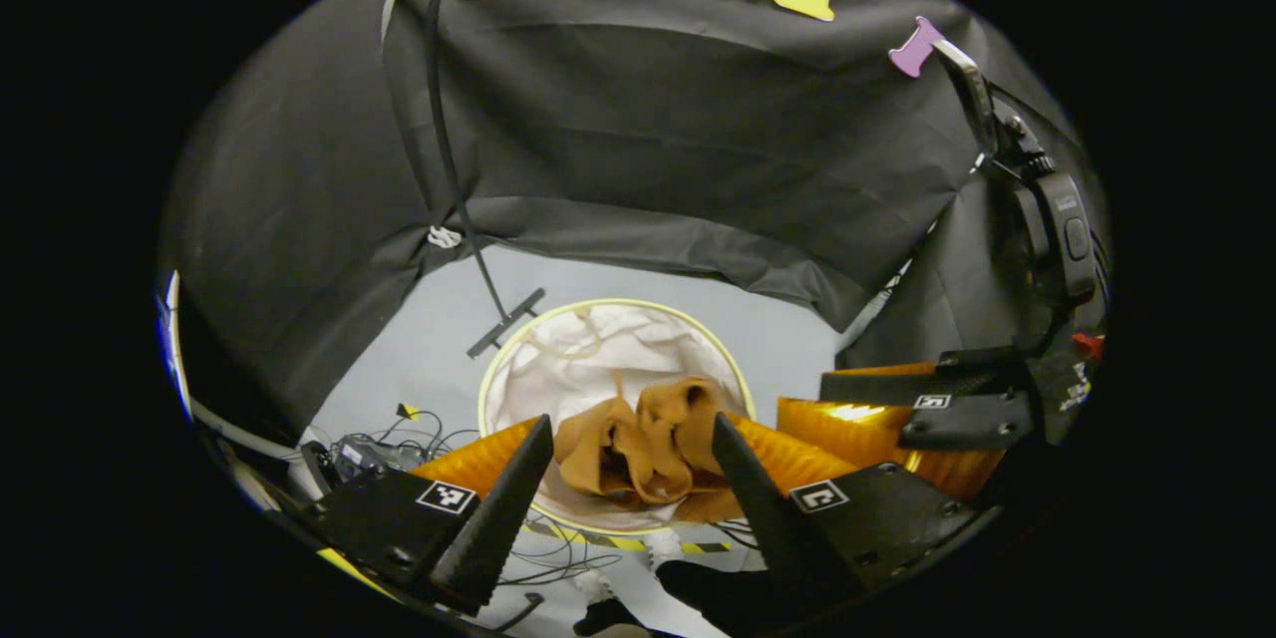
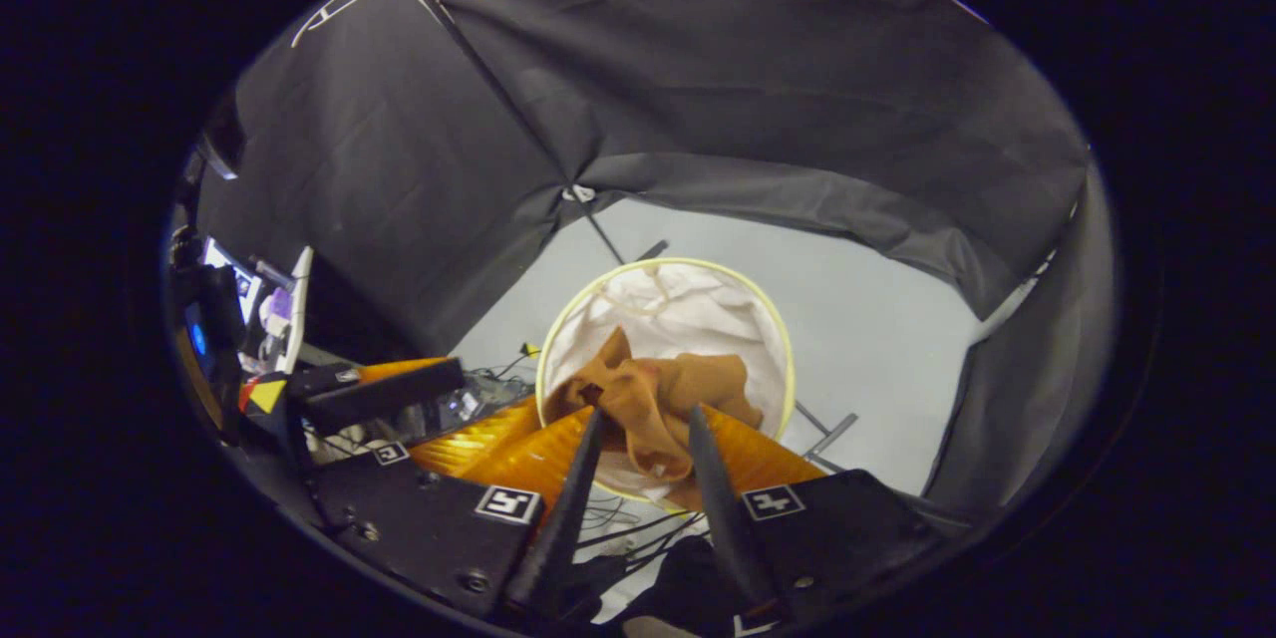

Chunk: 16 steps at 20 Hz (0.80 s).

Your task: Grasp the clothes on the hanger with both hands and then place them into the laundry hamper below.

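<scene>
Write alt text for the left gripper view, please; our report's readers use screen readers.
A brown garment lies crumpled in a round white laundry hamper on a pale floor, seen between the open fingers of the left gripper. The right gripper sits at the right edge, with black cloth behind and cables lower left.
</scene>
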Tool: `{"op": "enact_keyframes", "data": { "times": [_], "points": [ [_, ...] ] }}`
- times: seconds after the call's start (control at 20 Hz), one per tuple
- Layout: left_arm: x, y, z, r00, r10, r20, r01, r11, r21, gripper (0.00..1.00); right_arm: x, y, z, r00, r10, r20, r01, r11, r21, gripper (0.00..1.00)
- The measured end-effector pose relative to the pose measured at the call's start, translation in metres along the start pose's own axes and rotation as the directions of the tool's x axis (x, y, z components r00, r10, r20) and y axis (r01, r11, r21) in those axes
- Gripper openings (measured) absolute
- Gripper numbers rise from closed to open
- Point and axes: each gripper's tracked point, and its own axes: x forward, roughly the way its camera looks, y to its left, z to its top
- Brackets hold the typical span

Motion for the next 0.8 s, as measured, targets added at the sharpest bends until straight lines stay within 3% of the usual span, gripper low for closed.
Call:
{"op": "enact_keyframes", "data": {
  "times": [0.1, 0.15, 0.6, 0.8],
  "points": [
    [-0.003, 0.002, 0.002, 1.000, 0.003, 0.004, -0.003, 1.000, 0.004, 0.97, -0.012, 0.000, 0.001, 1.000, -0.006, -0.001, 0.006, 1.000, 0.020, 0.86],
    [-0.004, 0.003, 0.001, 1.000, 0.005, 0.005, -0.005, 1.000, 0.006, 0.97, -0.011, 0.001, 0.001, 1.000, -0.011, 0.004, 0.011, 1.000, 0.025, 0.90],
    [-0.039, 0.015, 0.009, 0.998, 0.013, 0.065, -0.014, 1.000, 0.019, 0.97, -0.044, 0.004, 0.012, 0.990, -0.066, 0.128, 0.077, 0.994, -0.082, 0.90],
    [-0.098, 0.015, 0.039, 0.983, -0.015, 0.185, 0.008, 0.999, 0.039, 0.97, -0.096, 0.029, 0.024, 0.955, -0.109, 0.276, 0.149, 0.980, -0.131, 0.91]
  ]
}}
